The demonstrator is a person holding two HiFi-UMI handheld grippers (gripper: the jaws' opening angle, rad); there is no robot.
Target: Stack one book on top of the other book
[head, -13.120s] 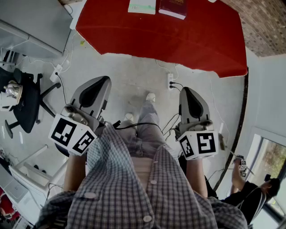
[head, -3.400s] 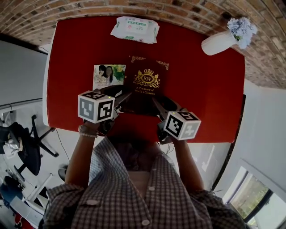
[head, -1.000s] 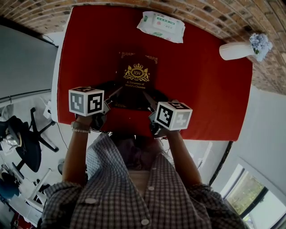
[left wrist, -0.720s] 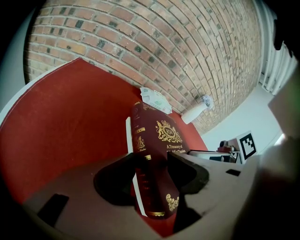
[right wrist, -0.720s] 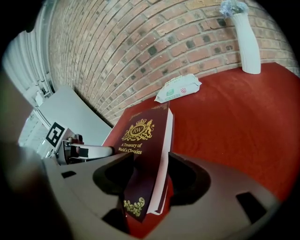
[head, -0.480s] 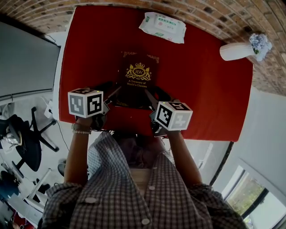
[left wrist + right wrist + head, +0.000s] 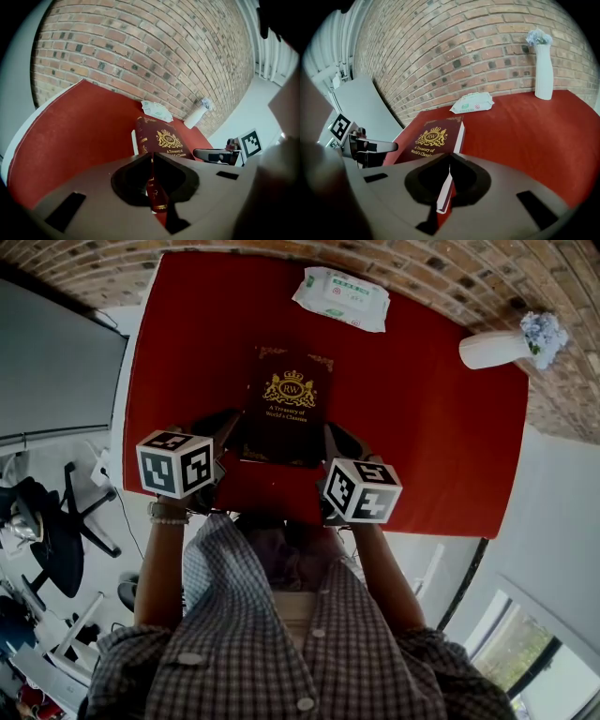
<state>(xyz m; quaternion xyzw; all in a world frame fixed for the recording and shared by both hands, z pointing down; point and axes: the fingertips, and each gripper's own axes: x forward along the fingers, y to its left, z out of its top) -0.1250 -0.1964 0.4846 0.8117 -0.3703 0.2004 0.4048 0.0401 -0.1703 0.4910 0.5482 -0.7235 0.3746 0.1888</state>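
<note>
The burgundy classics book (image 7: 286, 409) lies flat near the middle of the red table (image 7: 187, 343), cover up, its near end toward me. At its left side a pale edge (image 7: 133, 140) peeks out from under it. I take that for the other book beneath, so I judge the stack made and this the letting-go step.

My left gripper (image 7: 230, 423) sits at the book's near left corner. Its jaws are closing and all but together, with nothing caught between them; the spine only shows through the slit below the tips. My right gripper (image 7: 330, 435) sits at the near right corner, clenched on nothing, the page edge showing past it.

The next move, as I see it, is to draw both tools back toward me without nudging the top book askew. Farther off, a wipes pack (image 7: 340, 298) and a white vase (image 7: 487, 348) lie by the brick wall (image 7: 441, 268).
</note>
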